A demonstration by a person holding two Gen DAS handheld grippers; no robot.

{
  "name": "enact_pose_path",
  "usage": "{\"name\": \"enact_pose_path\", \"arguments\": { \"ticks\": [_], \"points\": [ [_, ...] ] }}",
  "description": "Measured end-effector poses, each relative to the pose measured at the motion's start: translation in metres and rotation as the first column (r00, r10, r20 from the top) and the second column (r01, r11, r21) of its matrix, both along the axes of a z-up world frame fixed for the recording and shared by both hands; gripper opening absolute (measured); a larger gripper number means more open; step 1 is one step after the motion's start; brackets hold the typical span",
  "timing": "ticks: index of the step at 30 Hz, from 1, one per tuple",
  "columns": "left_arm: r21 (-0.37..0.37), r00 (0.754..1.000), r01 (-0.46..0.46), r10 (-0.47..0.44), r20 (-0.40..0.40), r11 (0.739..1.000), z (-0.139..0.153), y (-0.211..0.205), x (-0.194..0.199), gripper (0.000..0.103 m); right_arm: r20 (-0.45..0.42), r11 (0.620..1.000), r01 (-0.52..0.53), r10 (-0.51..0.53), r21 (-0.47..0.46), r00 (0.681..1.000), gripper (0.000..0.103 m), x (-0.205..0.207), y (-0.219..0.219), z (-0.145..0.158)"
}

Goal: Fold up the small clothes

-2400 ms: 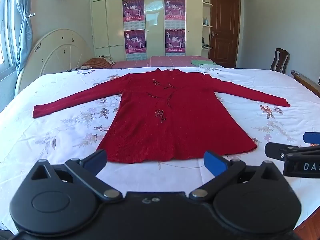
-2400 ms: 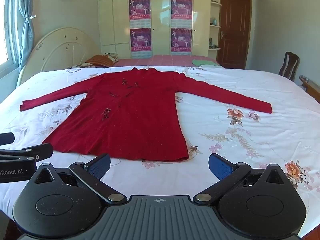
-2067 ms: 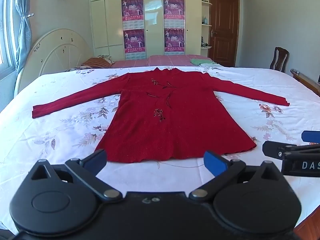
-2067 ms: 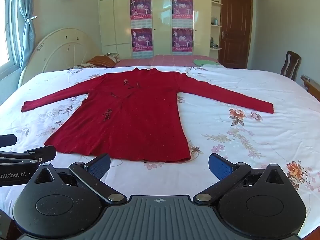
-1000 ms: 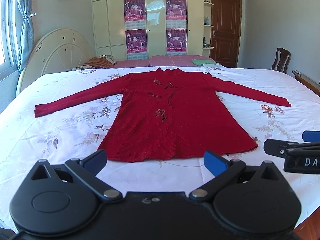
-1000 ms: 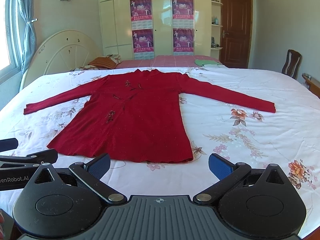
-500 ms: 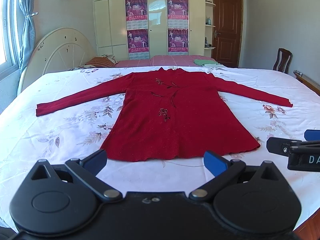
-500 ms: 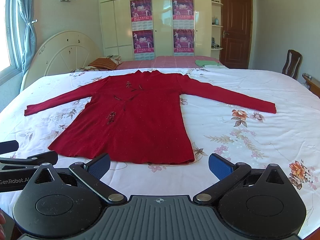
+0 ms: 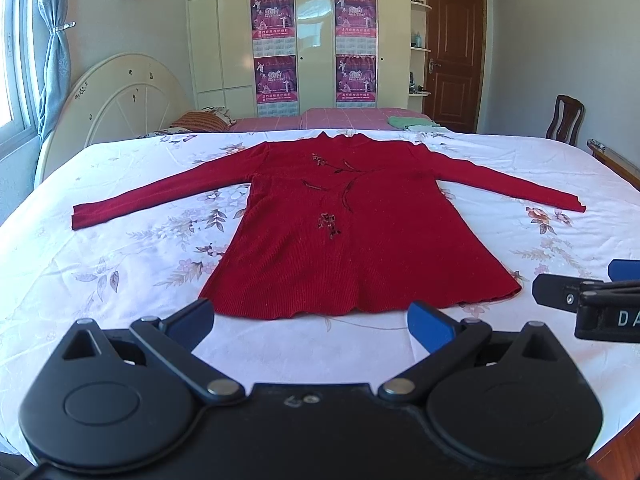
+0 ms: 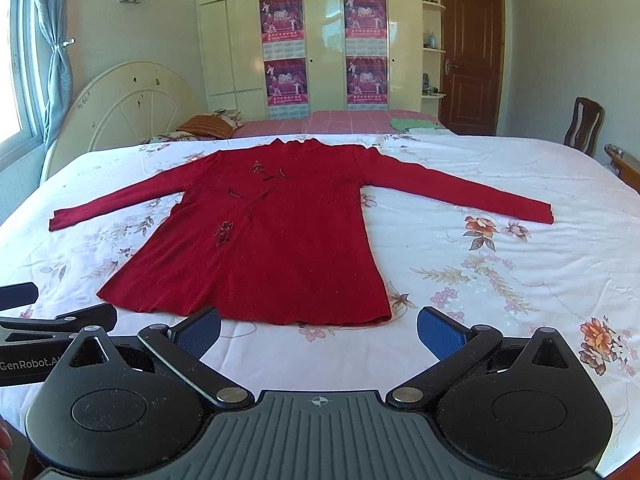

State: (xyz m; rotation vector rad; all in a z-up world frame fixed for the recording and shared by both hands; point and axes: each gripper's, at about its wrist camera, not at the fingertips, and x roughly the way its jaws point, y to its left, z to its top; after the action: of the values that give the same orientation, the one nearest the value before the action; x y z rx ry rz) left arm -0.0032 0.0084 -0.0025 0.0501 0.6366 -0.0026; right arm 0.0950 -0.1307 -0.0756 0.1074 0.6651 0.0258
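Observation:
A red long-sleeved knit top (image 9: 352, 232) lies flat and face up on the floral bedsheet (image 9: 120, 264), sleeves spread wide, hem towards me. It also shows in the right wrist view (image 10: 280, 240). My left gripper (image 9: 312, 322) is open and empty, just short of the hem, near its left and middle part. My right gripper (image 10: 318, 330) is open and empty, just short of the hem's right corner. Each gripper shows at the edge of the other's view.
A white headboard (image 9: 116, 108) stands at the bed's left. Behind are a second bed with a pink cover (image 9: 340, 114), a folded green cloth (image 9: 408, 122), wardrobes with posters, a brown door and a wooden chair (image 9: 566, 118). The bed's wooden edge (image 9: 612, 162) runs along the right.
Both grippers have drifted slightly; the top sits a little higher and to the right in both views. Both stay open. The top has not moved on the bed.

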Motion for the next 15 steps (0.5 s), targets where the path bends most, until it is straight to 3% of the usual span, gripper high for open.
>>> {"name": "enact_pose_path", "arguments": {
  "ticks": [15],
  "points": [
    [-0.001, 1.0, -0.003, 0.003, -0.009, 1.0, -0.0028, -0.0032, 0.0015, 0.103, -0.012, 1.0, -0.003, 0.003, -0.004, 1.0, 0.103, 0.0022, -0.0008, -0.0044]
  ]
}}
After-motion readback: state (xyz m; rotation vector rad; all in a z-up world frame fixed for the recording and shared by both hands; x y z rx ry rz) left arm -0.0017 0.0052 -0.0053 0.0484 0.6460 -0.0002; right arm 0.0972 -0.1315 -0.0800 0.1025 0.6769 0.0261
